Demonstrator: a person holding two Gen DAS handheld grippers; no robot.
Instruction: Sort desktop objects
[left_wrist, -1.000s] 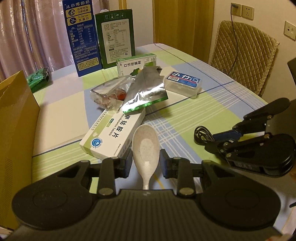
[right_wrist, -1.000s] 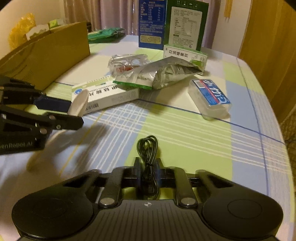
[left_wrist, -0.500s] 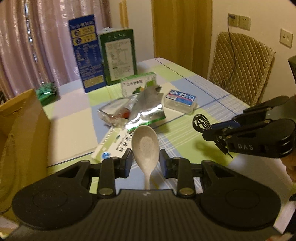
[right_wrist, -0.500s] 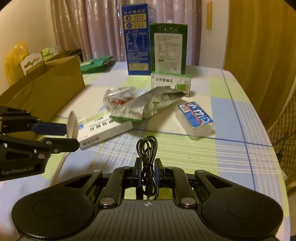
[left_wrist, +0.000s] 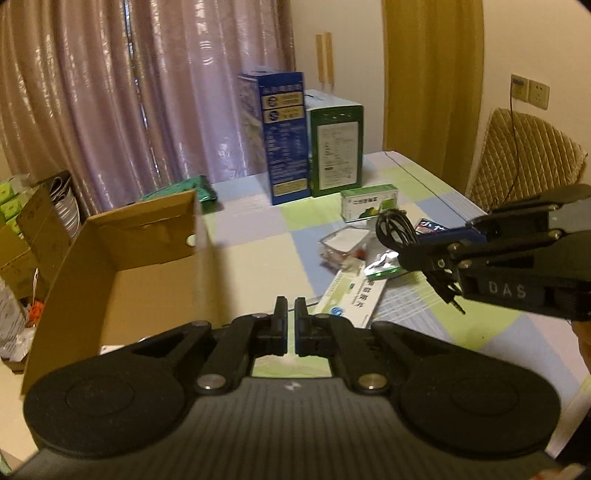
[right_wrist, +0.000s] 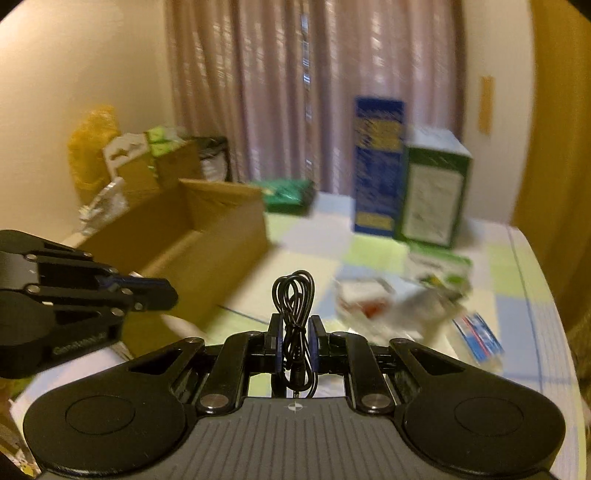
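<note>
On the left of the table (left_wrist: 258, 254) stands an open cardboard box (left_wrist: 122, 258), its flaps up and its brown floor bare where it shows. Behind it, at the table's far edge, lies a green packet (left_wrist: 201, 186). The left tongs (left_wrist: 290, 314) hang in the air near the box's right wall, pressed together with nothing showing between the tips. Farther back, a tall blue carton (left_wrist: 284, 136) and a green carton (left_wrist: 336, 144) stand upright side by side before the curtain (left_wrist: 129, 92). In front of them a small green-and-white box (left_wrist: 369, 201) lies flat. Nearer, a long white medicine box (left_wrist: 351, 299) lies at a slant, with a clear packet (left_wrist: 341, 247) and a silver foil pouch (left_wrist: 384, 264) heaped against its far end. The right tongs (right_wrist: 295, 332) are raised above this clutter, pinching a coiled black cable (right_wrist: 293, 295); its loops stand up above the tips and a plug end hangs below. To the far right, a blue-labelled clear case (right_wrist: 476, 338) rests on the table, and a quilted chair (left_wrist: 524, 155) stands by the wall.
</note>
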